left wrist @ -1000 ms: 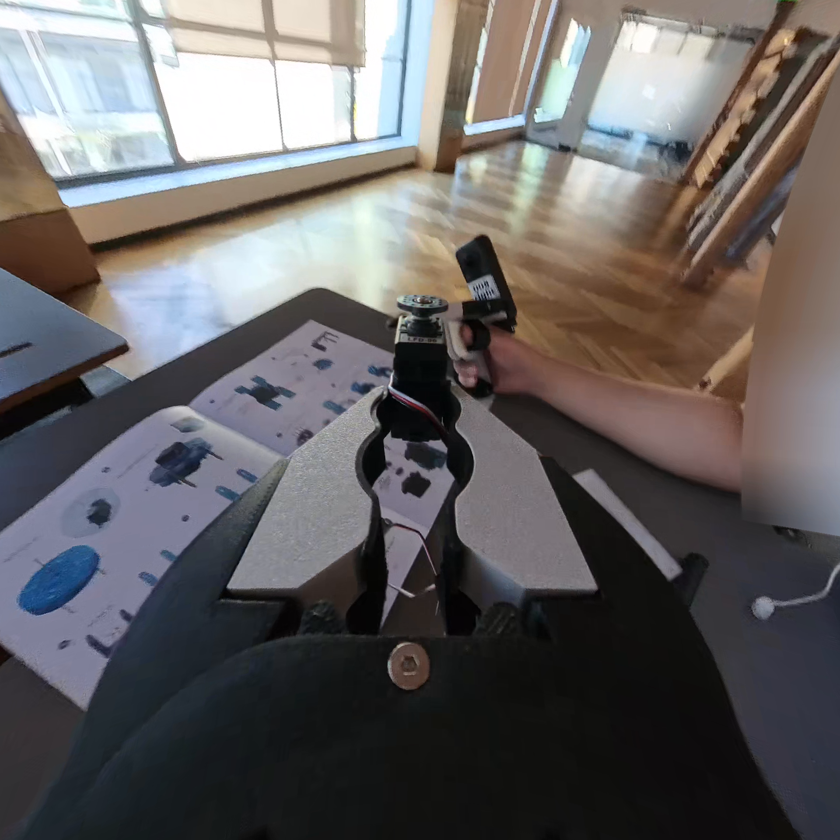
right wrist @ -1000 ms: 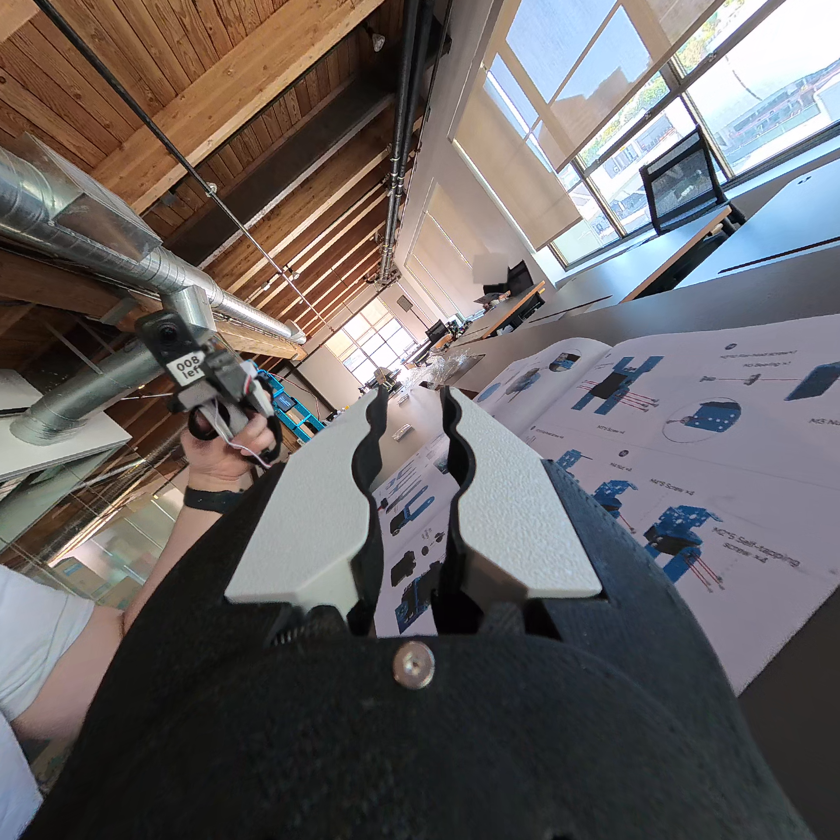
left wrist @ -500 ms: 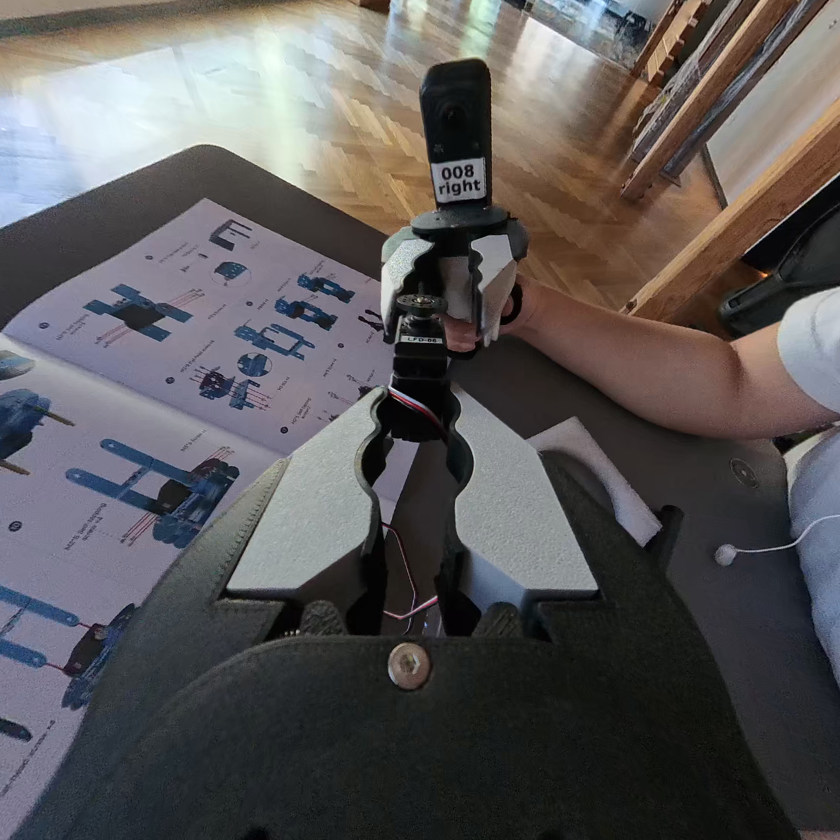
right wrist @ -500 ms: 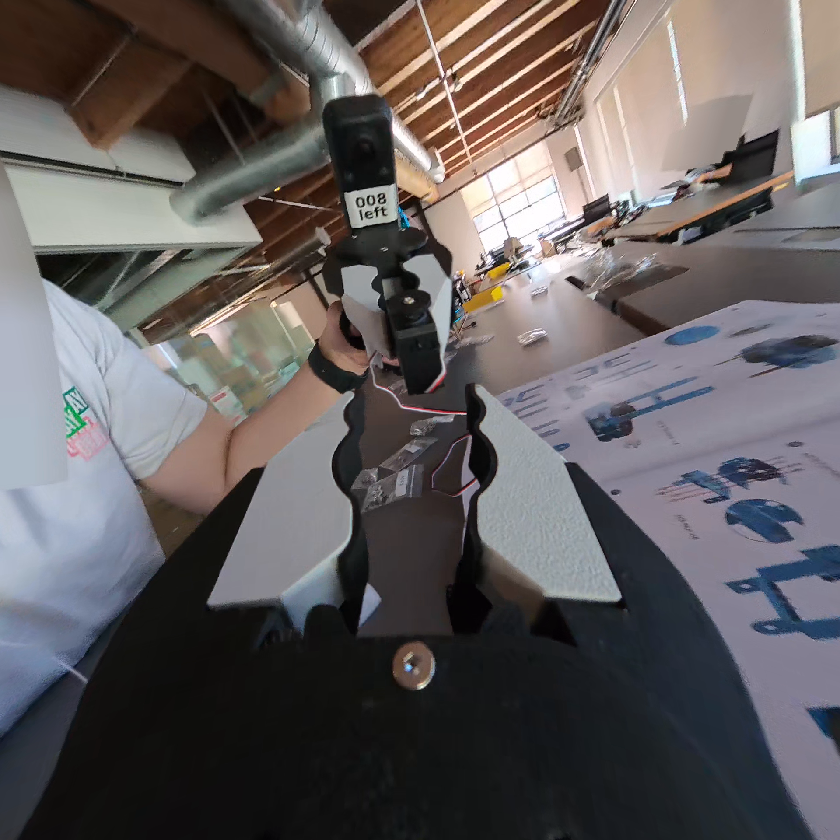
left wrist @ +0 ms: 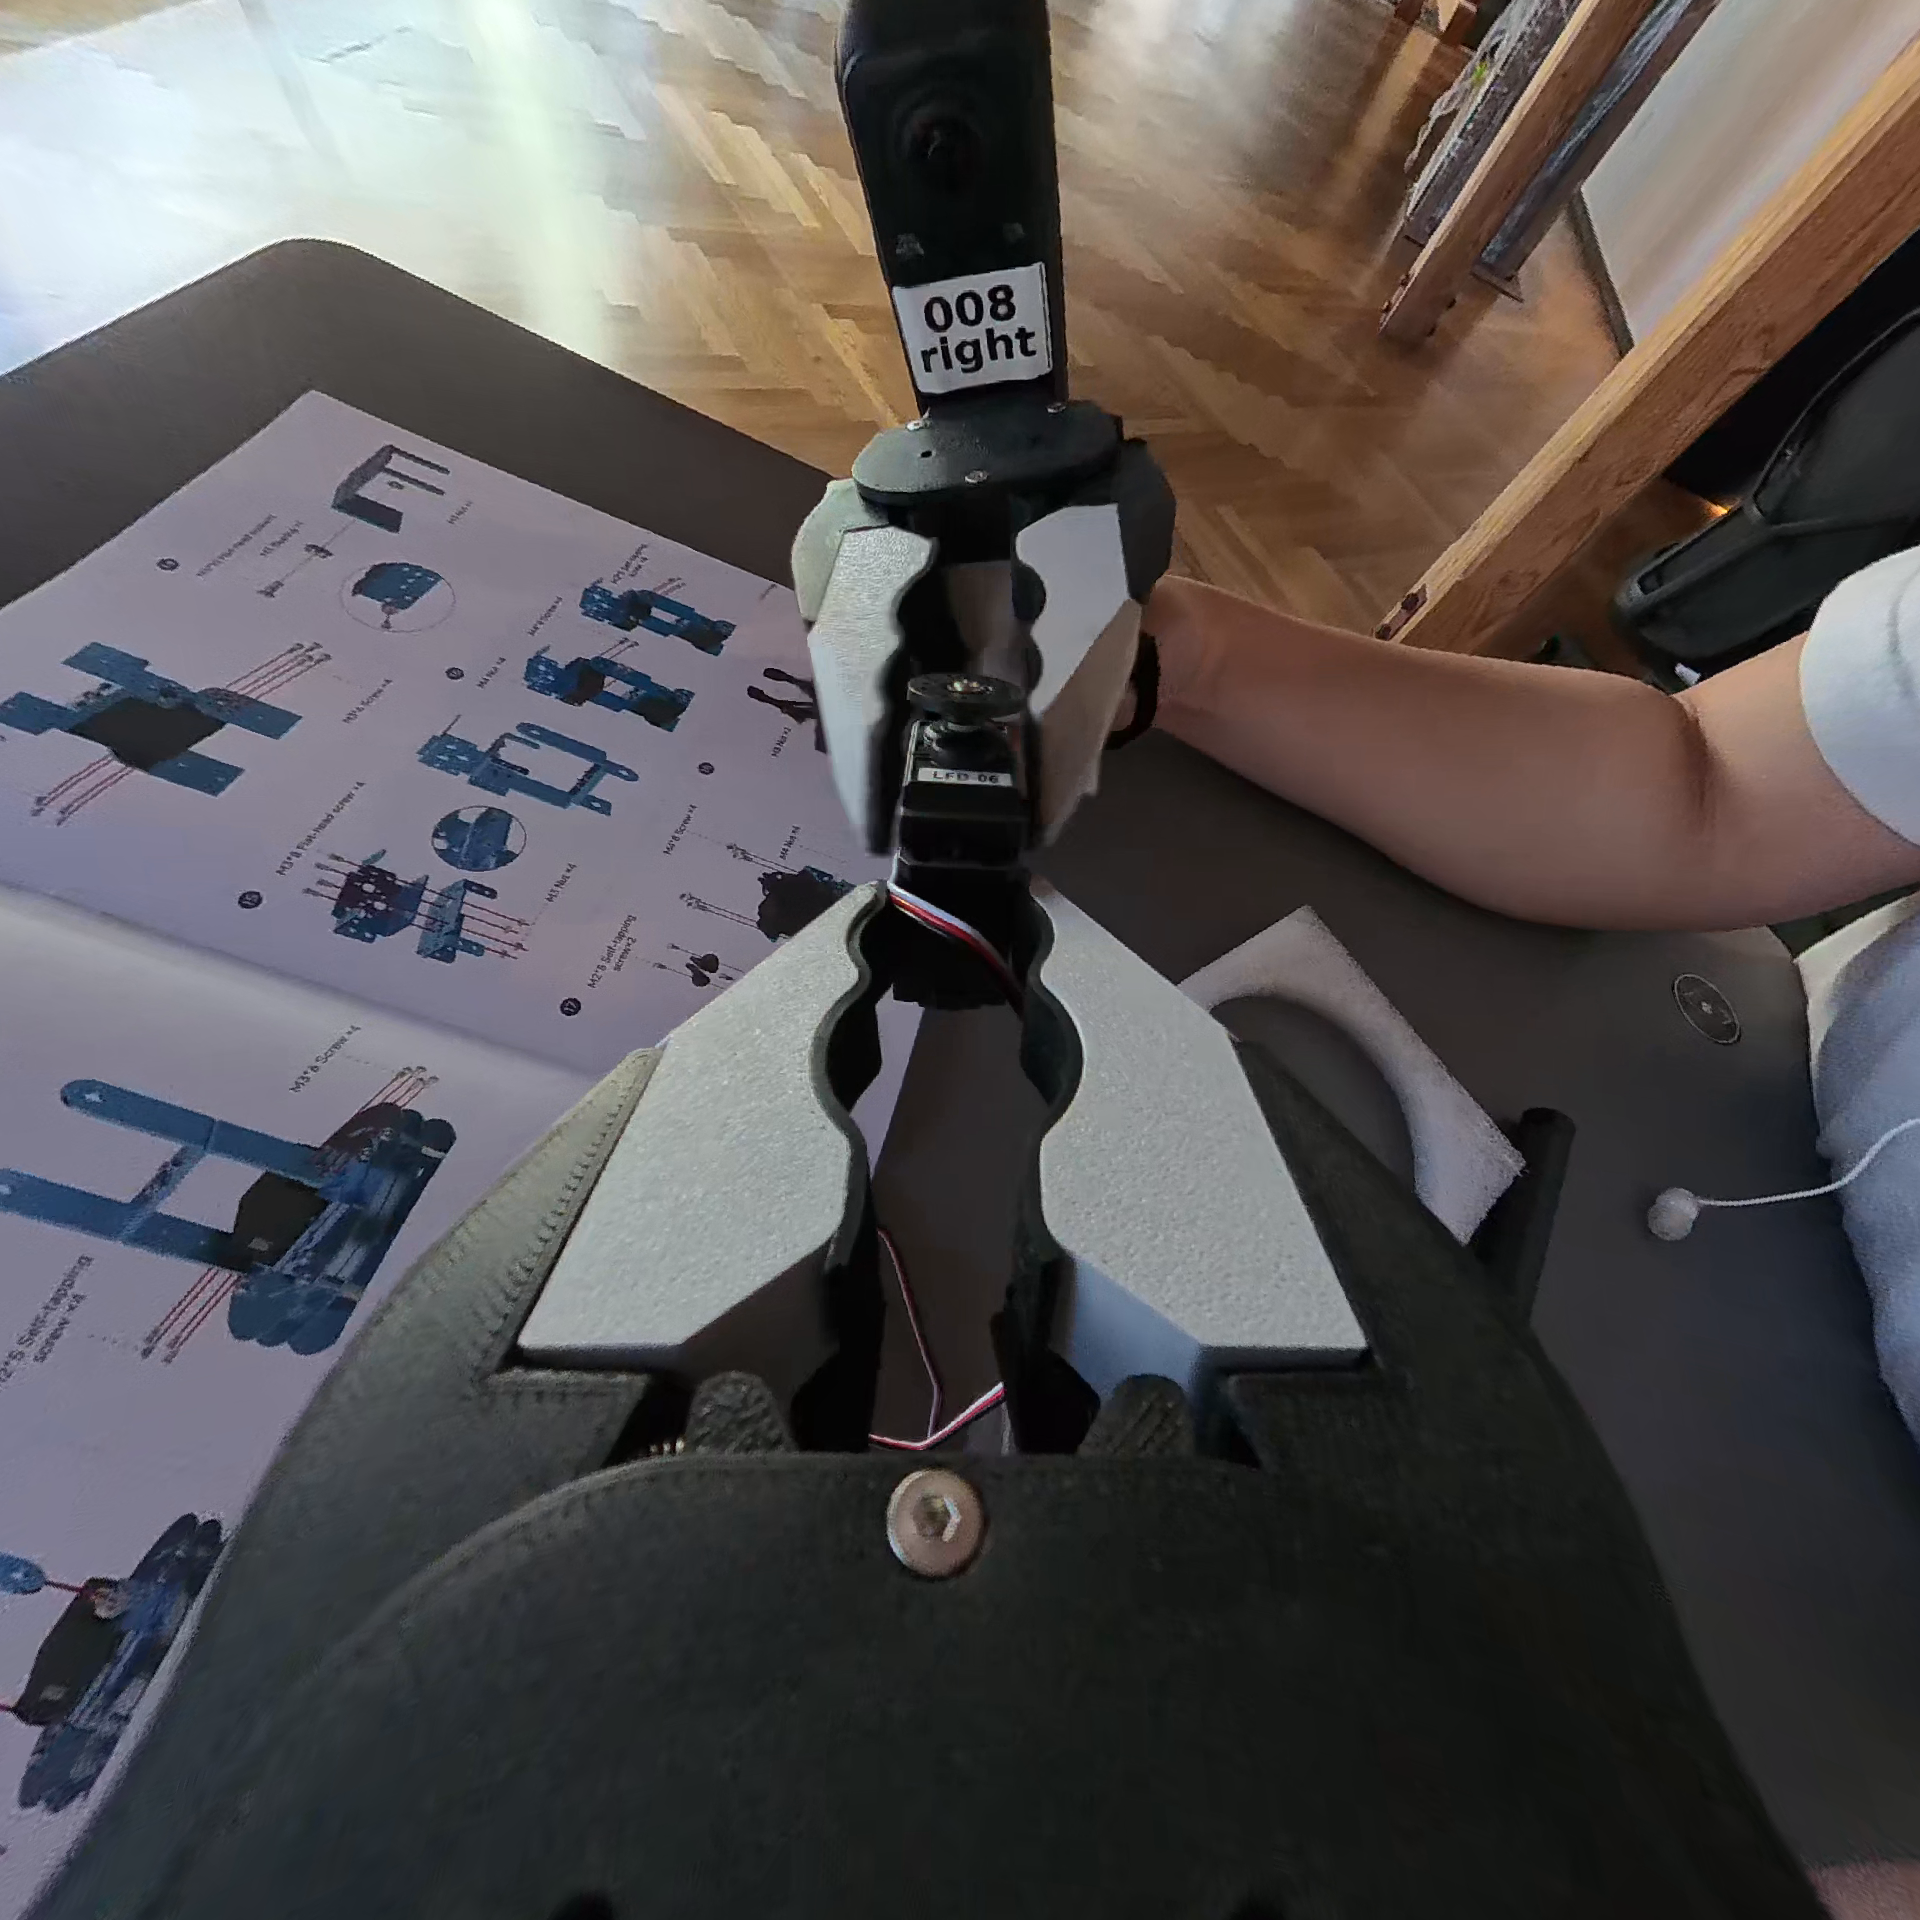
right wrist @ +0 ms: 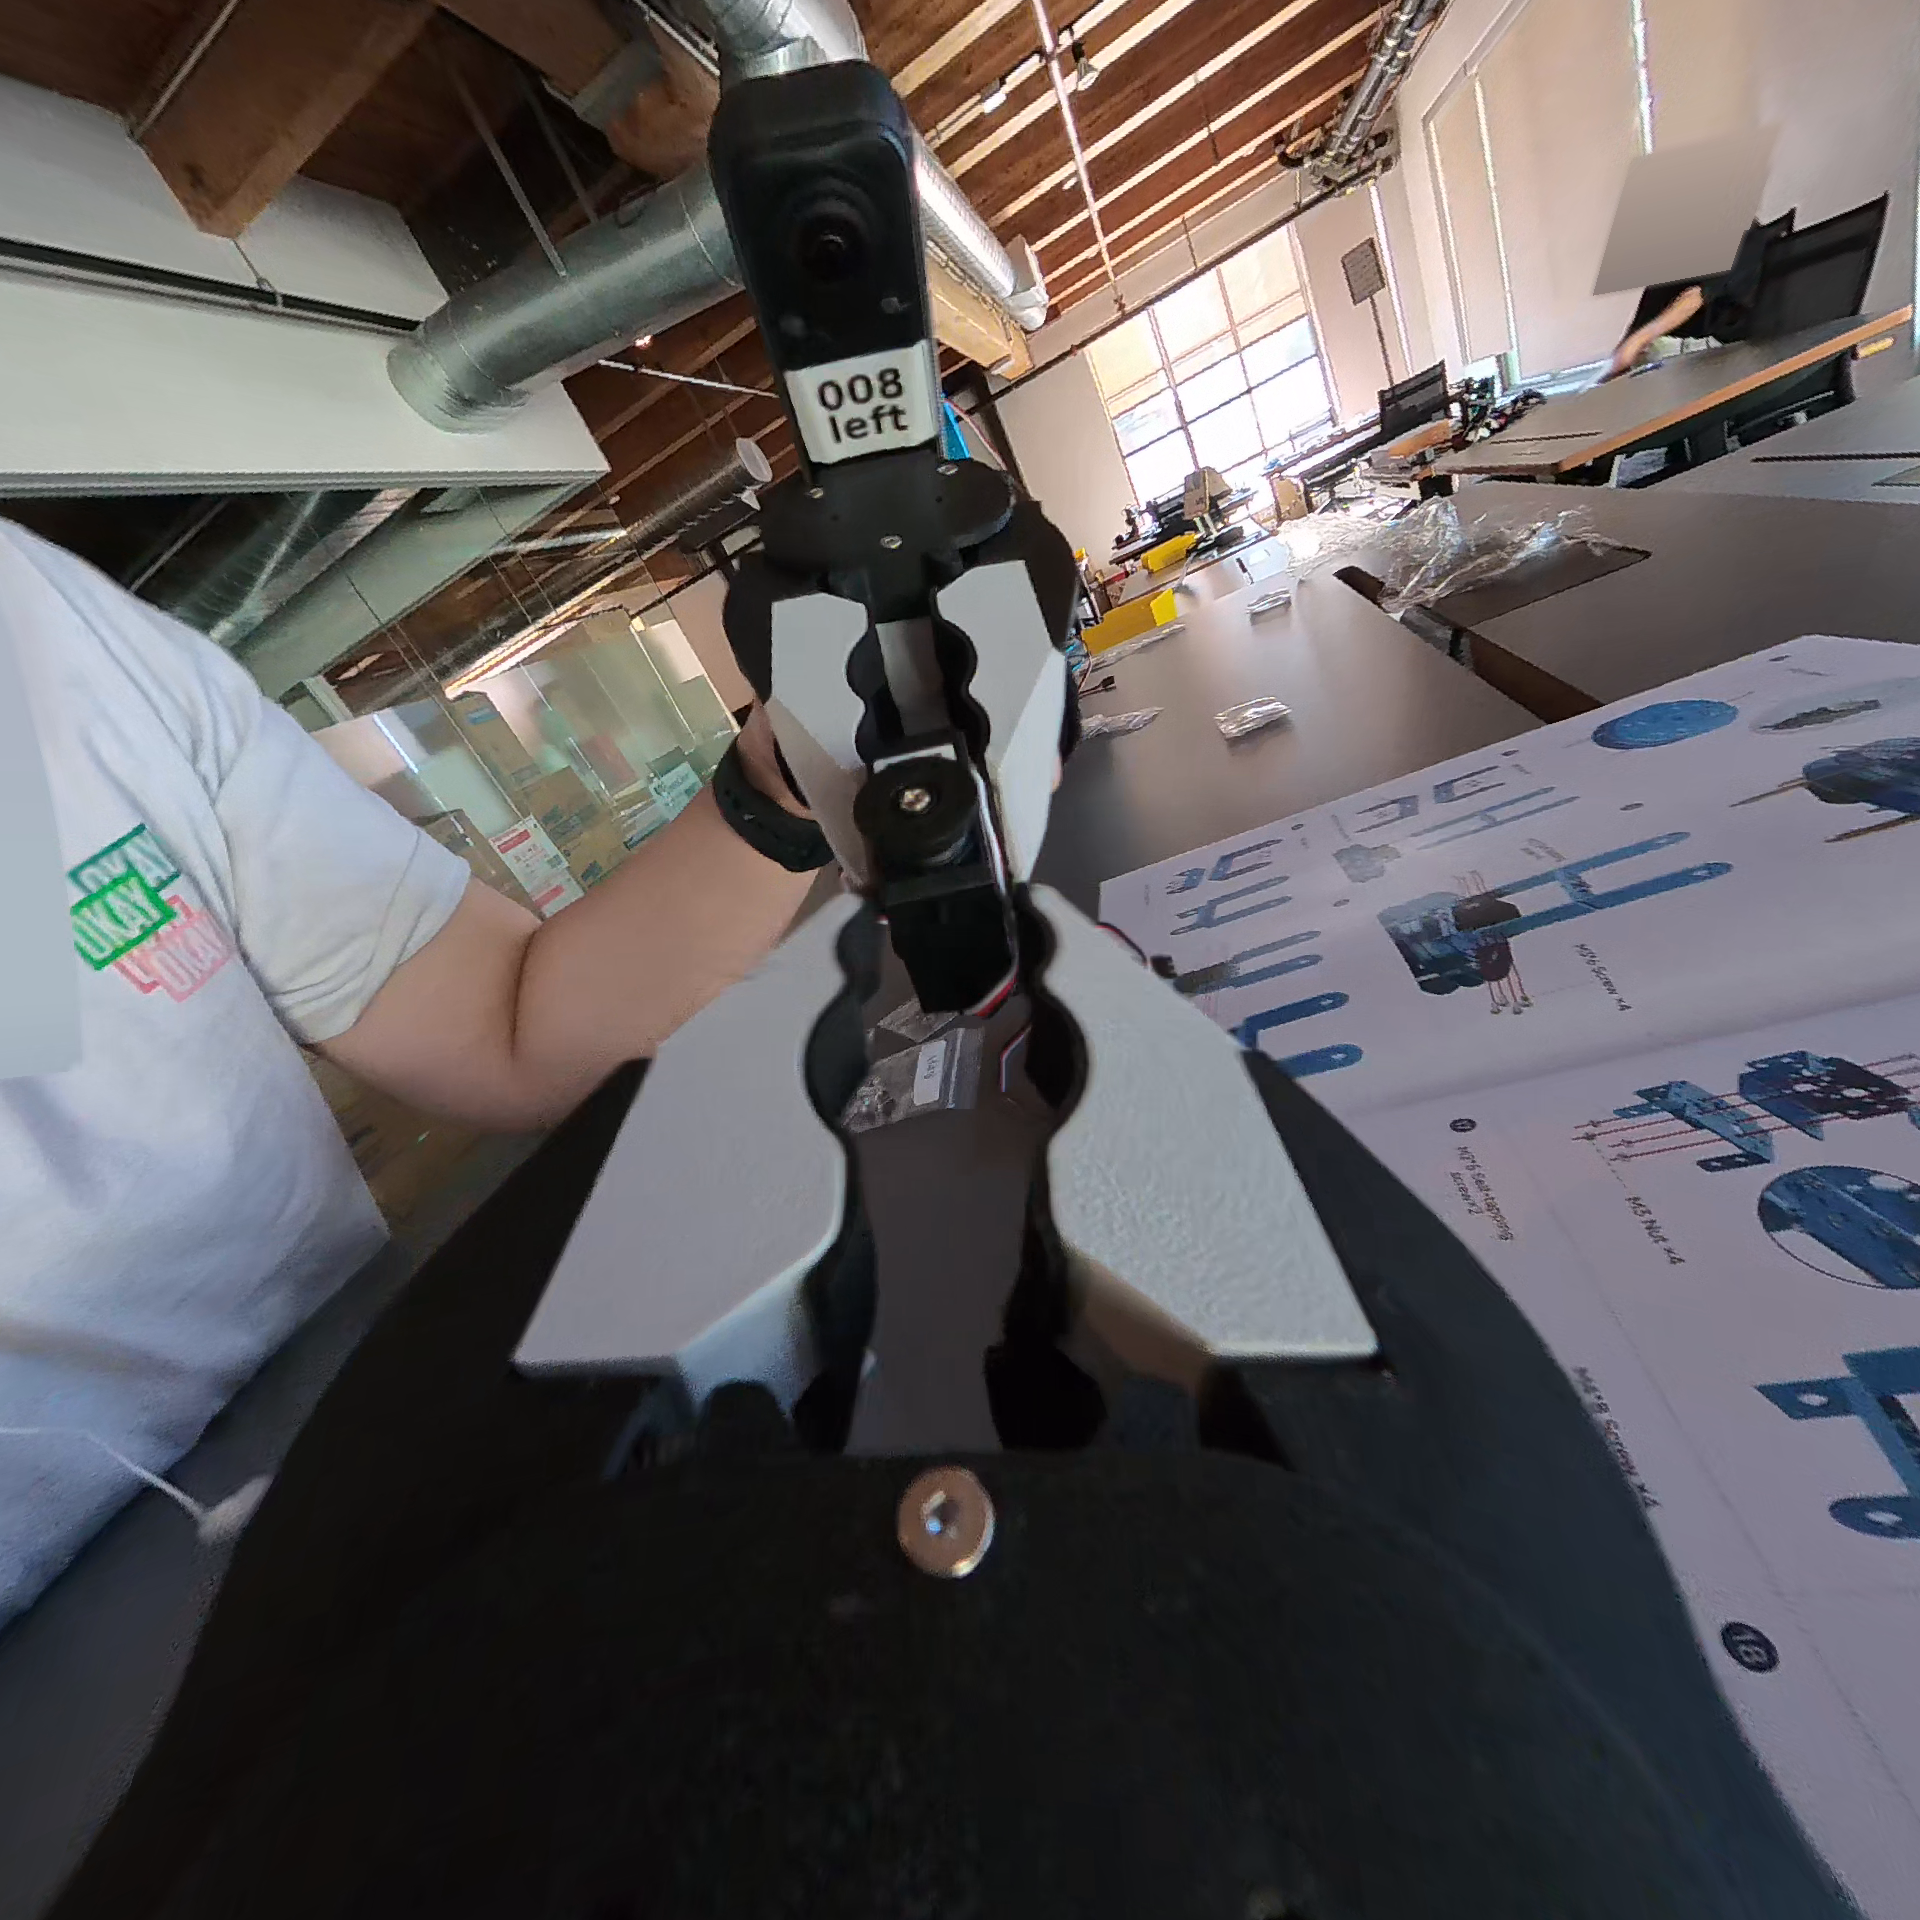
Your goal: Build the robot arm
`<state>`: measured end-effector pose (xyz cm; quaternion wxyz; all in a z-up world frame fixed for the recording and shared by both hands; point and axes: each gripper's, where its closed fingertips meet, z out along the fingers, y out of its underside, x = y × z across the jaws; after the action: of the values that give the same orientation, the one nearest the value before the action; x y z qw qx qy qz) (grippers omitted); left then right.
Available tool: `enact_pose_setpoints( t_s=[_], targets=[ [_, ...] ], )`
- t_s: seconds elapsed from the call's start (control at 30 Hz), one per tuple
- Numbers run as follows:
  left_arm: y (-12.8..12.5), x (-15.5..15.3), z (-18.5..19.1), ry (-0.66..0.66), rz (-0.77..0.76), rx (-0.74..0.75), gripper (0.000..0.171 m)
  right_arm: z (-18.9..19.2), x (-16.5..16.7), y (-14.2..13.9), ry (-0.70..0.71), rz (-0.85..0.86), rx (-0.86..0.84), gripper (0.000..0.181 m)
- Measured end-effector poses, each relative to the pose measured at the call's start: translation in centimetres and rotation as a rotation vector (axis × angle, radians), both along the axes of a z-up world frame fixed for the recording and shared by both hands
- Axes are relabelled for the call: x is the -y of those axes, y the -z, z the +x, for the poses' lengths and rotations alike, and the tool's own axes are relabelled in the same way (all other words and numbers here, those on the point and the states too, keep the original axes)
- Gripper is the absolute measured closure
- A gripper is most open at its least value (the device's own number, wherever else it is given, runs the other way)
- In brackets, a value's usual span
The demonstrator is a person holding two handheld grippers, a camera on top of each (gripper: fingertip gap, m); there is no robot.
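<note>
The left gripper [left wrist: 951, 940] is clamped by its grey fingertips on the lower end of a small black servo motor [left wrist: 961, 805] with a round output horn on top and a red, white and dark wire [left wrist: 914, 1340] trailing back between the fingers. The right gripper [left wrist: 971, 748] faces it head-on, its grey fingers set apart on either side of the servo's upper body; whether they touch it I cannot tell. The right wrist view shows the same meeting from the other end: the servo motor [right wrist: 940, 904] sits at the tips of the right gripper [right wrist: 940, 940], horn screw toward the lens, with the left gripper [right wrist: 925, 790] behind it, and only here do small clear bags of hardware [right wrist: 914, 1075] show on the dark table [right wrist: 1299, 675] under the gap. Only the left wrist view shows the white foam packing piece [left wrist: 1351, 1049] lying just right of the fingers and the table's rounded far edge above a wooden herringbone floor [left wrist: 623, 156]. An open white instruction booklet with blue diagrams [left wrist: 312, 779] covers the table to the left, while bare table lies right of the grippers.
</note>
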<state>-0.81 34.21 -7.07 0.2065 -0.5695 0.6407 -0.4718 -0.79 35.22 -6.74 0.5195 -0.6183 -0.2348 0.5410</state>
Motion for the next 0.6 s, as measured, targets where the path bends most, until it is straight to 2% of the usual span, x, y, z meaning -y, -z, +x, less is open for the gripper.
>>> enact_pose_setpoints(
  t_s=[0.27, 0.37, 0.5, 0.6],
  targets=[
    [2.3, 0.8, -1.2, 0.055, -0.013, -0.123, 0.144, -0.9, 0.9, 1.8, -0.035, 0.020, 0.148, 0.161],
    [2.8, 1.5, -1.6, 0.095, -0.016, -0.144, 0.148, -1.2, 1.3, 2.1, -0.047, 0.036, 0.186, 0.161],
    [4.2, 1.9, -2.1, 0.129, 0.025, -0.213, 0.150, -1.6, 1.8, 3.2, -0.080, -0.024, 0.249, 0.161],
    [6.1, 2.5, -2.6, 0.173, 0.086, -0.301, 0.151, -2.0, 2.6, 5.2, -0.128, -0.100, 0.369, 0.161]
  ],
)
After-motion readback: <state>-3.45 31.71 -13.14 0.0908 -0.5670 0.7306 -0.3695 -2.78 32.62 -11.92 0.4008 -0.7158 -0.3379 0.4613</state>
